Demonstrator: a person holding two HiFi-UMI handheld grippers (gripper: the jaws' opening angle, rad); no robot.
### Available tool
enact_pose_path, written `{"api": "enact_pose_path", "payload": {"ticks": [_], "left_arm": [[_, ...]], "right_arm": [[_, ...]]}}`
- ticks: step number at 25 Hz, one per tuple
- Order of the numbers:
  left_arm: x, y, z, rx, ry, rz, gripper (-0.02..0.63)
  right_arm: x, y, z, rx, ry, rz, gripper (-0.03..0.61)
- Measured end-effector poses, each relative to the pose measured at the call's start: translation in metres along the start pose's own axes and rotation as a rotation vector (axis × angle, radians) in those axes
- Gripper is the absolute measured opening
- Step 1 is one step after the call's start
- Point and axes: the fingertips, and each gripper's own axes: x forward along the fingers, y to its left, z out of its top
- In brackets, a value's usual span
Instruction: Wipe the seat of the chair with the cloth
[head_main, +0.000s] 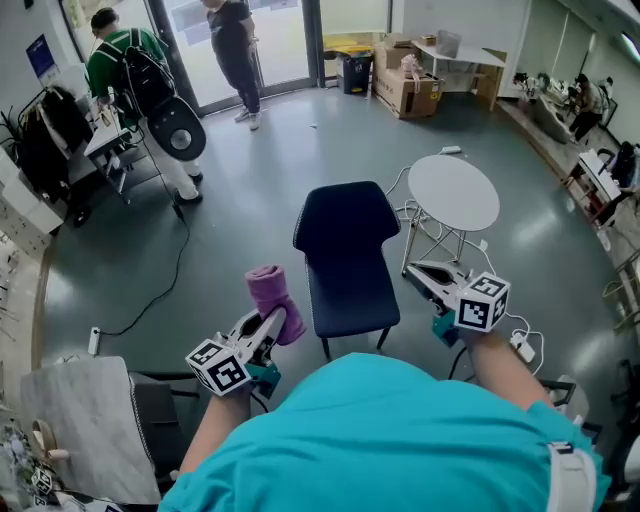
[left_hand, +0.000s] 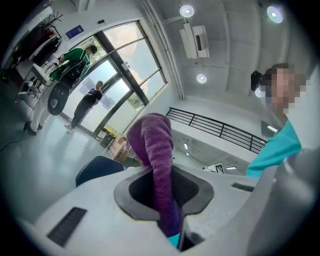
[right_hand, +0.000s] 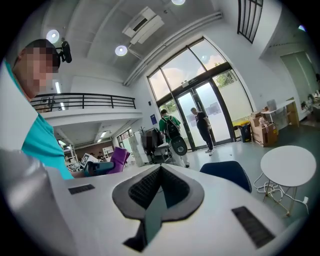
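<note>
**Cloth held high, chair unbraced: where the wipe could fail**

The left gripper (head_main: 262, 335) has its jaws pinching the purple cloth (head_main: 272, 293). The left gripper view shows the fabric clamped low down, with most of the roll standing free above the jaws. It hangs in the air near the front left corner of the dark blue chair (head_main: 345, 225), and it is not touching the seat (head_main: 350, 292). The right gripper (head_main: 418, 275) hovers off the seat's right edge, and its jaws are pressed together on nothing.

- **Cloth slipping.** The grip takes only one end of the roll. Dragging it across the upholstery may pull the fabric out of the jaws or let it unroll and trail.
- **Poor contact.** If the roll goes down end first, only a narrow patch probably meets the seat. The hard jaw tips could then scrape the cover instead of the cloth wiping it.
- **Chair shifting.** Nothing steadies the chair. A firm stroke on this smooth floor may push it away, and the far part of the seat would go unwiped.
- **Snagging.** White cables (head_main: 415, 222) lie on the floor just right of the chair, so a sliding chair leg could catch them.
</note>
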Motion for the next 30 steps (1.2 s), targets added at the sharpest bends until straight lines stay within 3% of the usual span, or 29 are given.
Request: {"api": "enact_pose_path", "payload": {"ticks": [7, 13, 18, 23, 30], "left_arm": [[0.038, 0.04, 0.006, -0.043, 0.035, -0.003, 0.052], [0.132, 0.035, -0.013, -0.004, 0.068, 0.034, 0.052], [0.208, 0.034, -0.019, 0.022, 0.051, 0.186, 0.052], [0.258, 0.049, -0.045, 0.005, 0.106, 0.306, 0.052], [0.244, 0.121, -0.078, 0.03, 0.264, 0.407, 0.052]], "right_arm": [[0.027, -0.036, 0.008, 0.017, 0.033, -0.018, -0.003], [-0.002, -0.129, 0.021, 0.023, 0.009, -0.003, -0.003], [-0.003, -0.204, 0.035, -0.045, 0.052, 0.106, -0.003], [0.01, -0.259, 0.041, -0.075, 0.087, 0.195, -0.003], [0.06, -0.284, 0.0, -0.065, 0.098, 0.17, -0.003]]}}
